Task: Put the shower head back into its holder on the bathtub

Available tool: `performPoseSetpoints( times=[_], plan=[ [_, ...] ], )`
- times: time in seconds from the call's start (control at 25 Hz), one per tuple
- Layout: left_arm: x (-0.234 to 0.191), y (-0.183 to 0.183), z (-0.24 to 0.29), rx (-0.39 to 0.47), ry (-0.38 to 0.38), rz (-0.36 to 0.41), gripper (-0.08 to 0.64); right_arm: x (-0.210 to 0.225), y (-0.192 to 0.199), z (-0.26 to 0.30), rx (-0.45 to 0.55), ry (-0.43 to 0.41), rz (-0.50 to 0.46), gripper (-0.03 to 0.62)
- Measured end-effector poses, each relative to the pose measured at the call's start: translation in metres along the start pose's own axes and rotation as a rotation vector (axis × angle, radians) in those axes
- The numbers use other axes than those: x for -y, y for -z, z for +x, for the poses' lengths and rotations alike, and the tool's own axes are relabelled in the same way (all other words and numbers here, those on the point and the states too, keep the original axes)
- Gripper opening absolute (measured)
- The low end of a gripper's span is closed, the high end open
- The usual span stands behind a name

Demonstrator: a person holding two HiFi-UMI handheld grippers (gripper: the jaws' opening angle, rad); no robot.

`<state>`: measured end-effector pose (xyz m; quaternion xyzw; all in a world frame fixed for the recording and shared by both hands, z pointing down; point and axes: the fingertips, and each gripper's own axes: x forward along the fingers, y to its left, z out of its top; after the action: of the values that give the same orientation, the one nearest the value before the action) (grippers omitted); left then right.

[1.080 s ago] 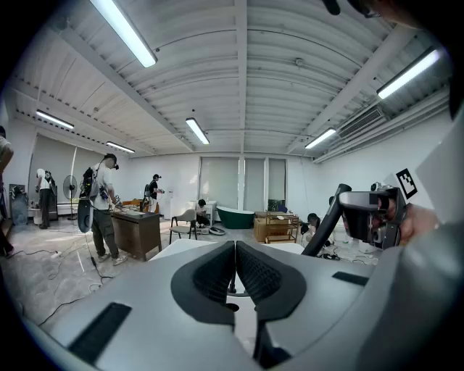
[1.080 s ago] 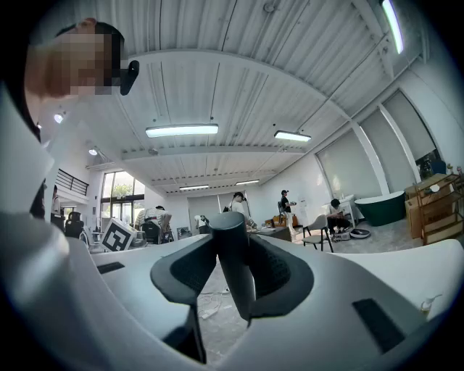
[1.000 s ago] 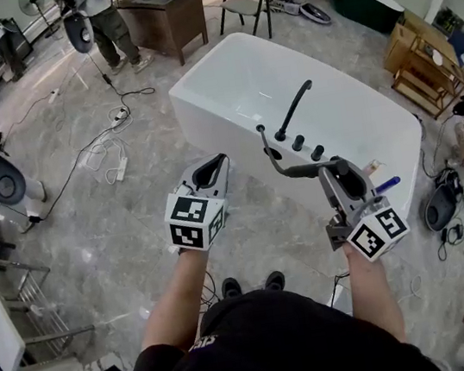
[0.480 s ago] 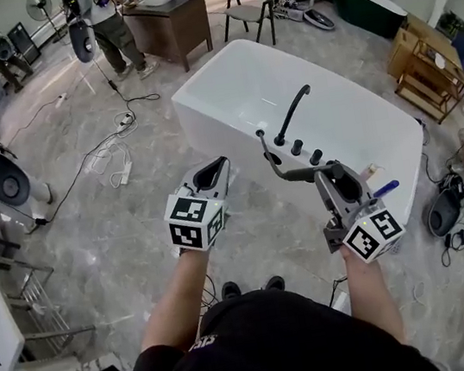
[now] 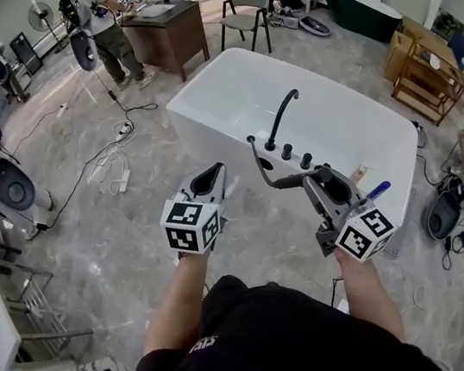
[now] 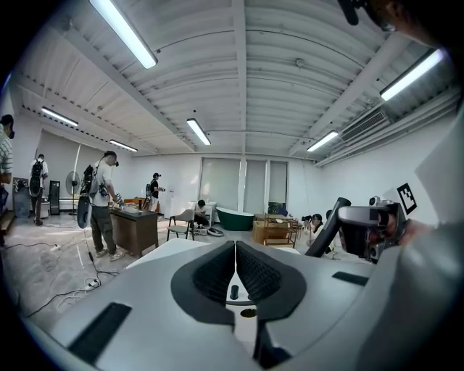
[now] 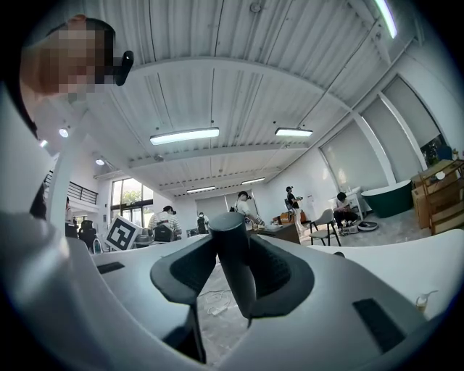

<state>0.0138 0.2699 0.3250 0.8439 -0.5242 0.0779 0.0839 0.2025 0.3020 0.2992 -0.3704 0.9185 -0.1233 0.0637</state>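
Since the slim black shower head (image 5: 284,184) awaited seating, the right gripper (image 5: 305,179) clamped it — beside the white bathtub (image 5: 206,132). The left gripper (image 5: 209,178) was closed, empty.

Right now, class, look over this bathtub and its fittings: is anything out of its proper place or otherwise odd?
Yes. The black shower head is not seated on the bathtub. The right tongs are shut on its handle, holding it in the air near the rim by the faucet. Nothing looks spilled or broken.
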Motion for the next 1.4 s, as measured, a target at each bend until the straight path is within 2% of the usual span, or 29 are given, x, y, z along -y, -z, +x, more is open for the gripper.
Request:
performPoseSetpoints(
  times=[0.28, 0.44, 0.8, 1.0, 1.4],
  plan=[
    [0.011, -0.004, 0.012, -0.002, 0.014, 0.016, 0.020, 0.019, -0.002, -0.006, -0.001, 0.022, 0.030, 0.156],
    [0.004, -0.002, 0.027, -0.004, 0.025, 0.017, 0.020, 0.029, -0.001, 0.007, -0.004, 0.023, 0.040, 0.156],
    [-0.024, 0.006, 0.107, -0.019, 0.108, -0.020, 0.020, 0.078, -0.003, 0.057, -0.030, 0.088, 0.043, 0.153],
    [-0.072, -0.002, 0.146, -0.013, 0.111, -0.020, 0.020, 0.096, -0.012, 0.115, -0.043, 0.091, 0.024, 0.151],
    [-0.202, -0.016, 0.214, 0.001, 0.100, -0.050, 0.020, 0.129, -0.027, 0.254, -0.029, 0.093, -0.014, 0.149]
  ],
)
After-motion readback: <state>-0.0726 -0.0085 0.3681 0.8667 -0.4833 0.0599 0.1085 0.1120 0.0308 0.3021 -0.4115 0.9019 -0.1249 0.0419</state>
